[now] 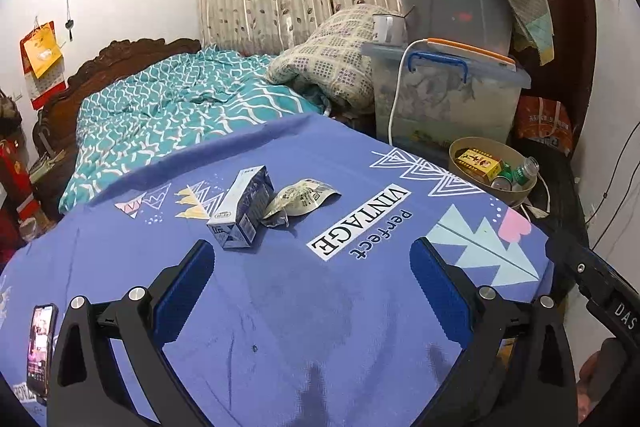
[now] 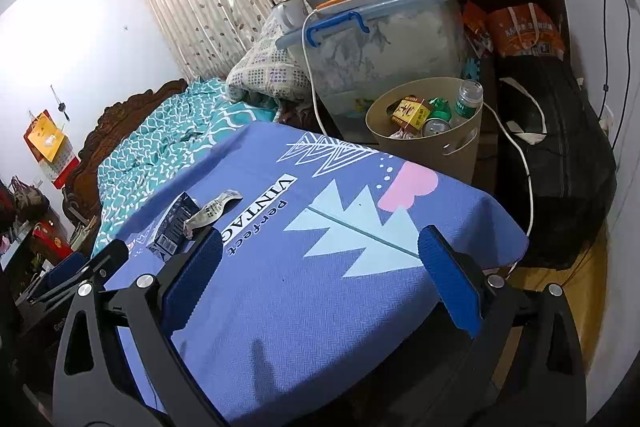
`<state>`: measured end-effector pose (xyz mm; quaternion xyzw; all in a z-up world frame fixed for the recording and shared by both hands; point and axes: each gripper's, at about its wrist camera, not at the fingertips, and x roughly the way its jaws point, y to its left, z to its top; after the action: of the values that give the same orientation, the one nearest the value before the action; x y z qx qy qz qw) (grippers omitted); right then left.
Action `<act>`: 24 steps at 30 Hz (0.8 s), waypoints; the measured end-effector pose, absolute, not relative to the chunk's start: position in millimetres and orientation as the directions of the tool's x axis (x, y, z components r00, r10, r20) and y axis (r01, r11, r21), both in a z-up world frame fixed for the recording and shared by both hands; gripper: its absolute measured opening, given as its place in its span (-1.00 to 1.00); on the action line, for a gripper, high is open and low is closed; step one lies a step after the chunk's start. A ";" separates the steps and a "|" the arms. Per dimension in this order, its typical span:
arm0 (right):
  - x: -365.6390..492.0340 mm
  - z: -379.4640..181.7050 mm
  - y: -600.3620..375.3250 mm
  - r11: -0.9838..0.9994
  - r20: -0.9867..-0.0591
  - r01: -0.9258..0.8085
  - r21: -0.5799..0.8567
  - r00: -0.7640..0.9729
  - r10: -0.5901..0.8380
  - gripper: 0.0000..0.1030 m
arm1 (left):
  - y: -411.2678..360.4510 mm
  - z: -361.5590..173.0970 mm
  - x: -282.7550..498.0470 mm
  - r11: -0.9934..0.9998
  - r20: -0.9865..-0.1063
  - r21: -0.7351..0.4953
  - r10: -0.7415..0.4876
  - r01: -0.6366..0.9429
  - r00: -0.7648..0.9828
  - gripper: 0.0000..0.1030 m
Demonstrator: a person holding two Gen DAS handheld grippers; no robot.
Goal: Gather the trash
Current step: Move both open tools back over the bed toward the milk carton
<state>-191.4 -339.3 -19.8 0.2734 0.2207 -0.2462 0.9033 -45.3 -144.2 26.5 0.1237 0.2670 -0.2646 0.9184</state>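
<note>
- Both pairs of fingers stood wide apart with nothing between them: the left gripper (image 1: 312, 267) hung over the lower middle of its view, the right gripper (image 2: 320, 263) likewise in its own.
- Blue pads lined the fingers (image 1: 188, 291), and under them lay the blue tablecloth (image 1: 280, 327) printed with white triangles and the word VINTAGE.
- On that cloth, at the centre of the left view, a small dark carton (image 1: 242, 215) lay on its side, apart from either gripper.
- Touching its right side was a crumpled wrapper (image 1: 300, 201), pale with print on it.
- From the right view the same carton (image 2: 174, 227) showed at the left, just beyond the left-hand finger, with the wrapper (image 2: 212, 213) beside it.
- At the right of the left view a tan bin (image 1: 492, 171) stood just past the table edge; in the right view the bin (image 2: 428, 131) sat at upper centre.
- Inside it I could see a yellow box (image 2: 410, 113), a can (image 2: 436, 127) and a clear bottle (image 2: 468, 105).
- A phone (image 1: 40, 347) with a lit screen lay at the lower left of the left view.
- Behind the table were a bed with a teal quilt (image 1: 168, 107) and stacked plastic boxes (image 1: 448, 95).
</note>
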 end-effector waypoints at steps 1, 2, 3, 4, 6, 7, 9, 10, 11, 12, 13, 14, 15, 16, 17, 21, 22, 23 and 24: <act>-191.3 -20.1 -339.4 0.729 -0.534 0.565 0.386 0.781 -0.323 0.89 | -144.4 26.2 -45.4 0.827 -0.556 0.088 -0.421 0.555 0.717 0.83; -191.0 -20.8 -339.6 0.728 -0.535 0.565 0.387 0.781 -0.322 0.89 | -144.8 25.9 -45.2 0.826 -0.556 0.090 -0.421 0.556 0.716 0.83; -191.0 -20.5 -339.3 0.729 -0.534 0.565 0.386 0.781 -0.323 0.89 | -145.2 25.3 -44.9 0.826 -0.558 0.092 -0.421 0.557 0.715 0.83; -191.0 -20.8 -339.3 0.729 -0.535 0.566 0.386 0.781 -0.323 0.89 | -145.3 24.7 -44.5 0.825 -0.560 0.091 -0.421 0.558 0.713 0.83; -190.1 -22.9 -339.6 0.729 -0.537 0.566 0.386 0.780 -0.321 0.89 | -145.2 23.9 -44.0 0.824 -0.563 0.089 -0.423 0.560 0.710 0.83; -189.3 -23.9 -340.0 0.728 -0.539 0.565 0.387 0.780 -0.319 0.89 | -145.2 23.6 -43.8 0.823 -0.564 0.087 -0.424 0.562 0.708 0.83; -188.7 -25.1 -340.2 0.729 -0.541 0.564 0.388 0.780 -0.315 0.89 | -145.0 23.5 -44.8 0.821 -0.562 0.085 -0.428 0.564 0.708 0.83; -188.3 -25.9 -340.3 0.729 -0.542 0.563 0.389 0.780 -0.313 0.89 | -145.0 23.2 -45.7 0.820 -0.559 0.088 -0.429 0.565 0.710 0.83; -188.0 -26.4 -340.3 0.729 -0.543 0.562 0.390 0.780 -0.311 0.89 | -145.3 22.9 -46.5 0.820 -0.556 0.094 -0.428 0.565 0.713 0.83; -187.7 -26.7 -340.4 0.729 -0.545 0.562 0.391 0.780 -0.309 0.89 | -145.8 22.8 -47.1 0.819 -0.553 0.099 -0.426 0.565 0.716 0.83; -187.4 -27.2 -340.4 0.729 -0.545 0.561 0.393 0.780 -0.306 0.89 | -146.2 22.7 -47.5 0.819 -0.551 0.105 -0.425 0.565 0.718 0.83; -187.1 -27.6 -340.4 0.729 -0.546 0.559 0.394 0.781 -0.303 0.89 | -146.3 22.7 -48.2 0.818 -0.548 0.109 -0.425 0.565 0.720 0.83; -187.0 -27.5 -340.4 0.730 -0.546 0.558 0.395 0.781 -0.302 0.89 | -146.3 22.9 -48.6 0.817 -0.547 0.111 -0.426 0.566 0.721 0.83; -187.0 -27.6 -339.9 0.731 -0.546 0.557 0.395 0.782 -0.301 0.89 | -146.2 23.0 -48.5 0.816 -0.546 0.110 -0.427 0.567 0.721 0.83; -187.1 -26.8 -340.0 0.732 -0.545 0.555 0.395 0.783 -0.300 0.89 | -145.8 23.2 -48.4 0.816 -0.545 0.107 -0.429 0.568 0.720 0.83; -187.4 -24.3 -339.3 0.736 -0.542 0.552 0.391 0.785 -0.300 0.89 | -143.8 21.9 -46.3 0.821 -0.539 0.102 -0.429 0.562 0.725 0.83; -187.5 -24.4 -339.1 0.736 -0.543 0.552 0.392 0.785 -0.299 0.89 | -143.4 21.1 -45.8 0.822 -0.536 0.105 -0.426 0.559 0.728 0.83; -187.4 -24.2 -338.8 0.737 -0.543 0.551 0.392 0.785 -0.298 0.89 | -143.0 19.8 -45.6 0.824 -0.529 0.116 -0.422 0.555 0.737 0.83; -186.8 -24.4 -339.2 0.738 -0.544 0.550 0.392 0.785 -0.296 0.89 | -142.7 19.3 -45.4 0.825 -0.524 0.123 -0.418 0.551 0.742 0.83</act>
<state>-186.8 -339.2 -24.4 0.2764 0.2296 -0.2339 0.9034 -45.4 -142.7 19.3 0.1364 0.2453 -0.2624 0.9233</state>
